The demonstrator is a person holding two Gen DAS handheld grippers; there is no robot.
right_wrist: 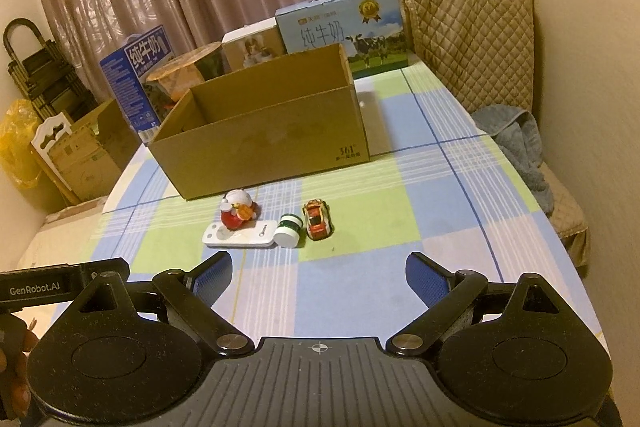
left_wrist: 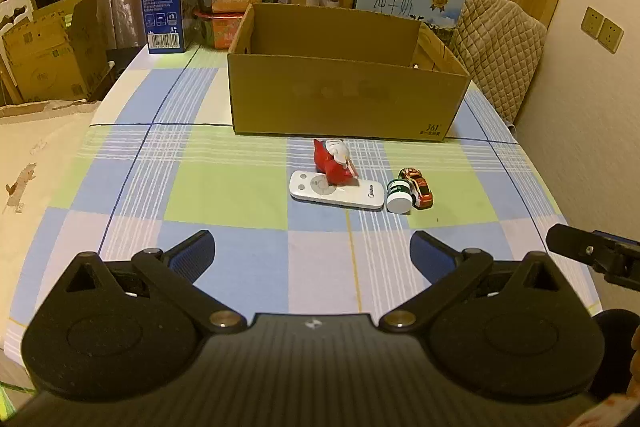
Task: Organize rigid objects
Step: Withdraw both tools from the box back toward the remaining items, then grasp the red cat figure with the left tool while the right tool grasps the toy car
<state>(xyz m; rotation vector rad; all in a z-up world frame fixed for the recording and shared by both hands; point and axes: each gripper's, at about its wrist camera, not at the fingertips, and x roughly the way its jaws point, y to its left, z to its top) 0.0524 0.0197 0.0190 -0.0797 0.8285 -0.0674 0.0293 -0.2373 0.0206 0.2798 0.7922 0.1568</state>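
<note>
Both my left tongs (left_wrist: 312,247) and right tongs (right_wrist: 319,269) hang wide and empty near the surface's front edge. The figurine (left_wrist: 334,161) leans on the remote (left_wrist: 336,193), with the jar (left_wrist: 398,195) and toy car (left_wrist: 418,187) touching, mid-surface before the cardboard box (left_wrist: 344,99). Grabbing one could knock its neighbours rolling.

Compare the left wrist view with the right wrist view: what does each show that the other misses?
Left wrist only: the left gripper, fingers wide apart, and a second instant-noodle tub stacked beneath the first.
Right wrist only: the right gripper, also open, a blue towel on the seat and a yellow bag at left.
Both: the open cardboard box, red figurine resting on the white remote, the green-and-white jar and toy car.
</note>
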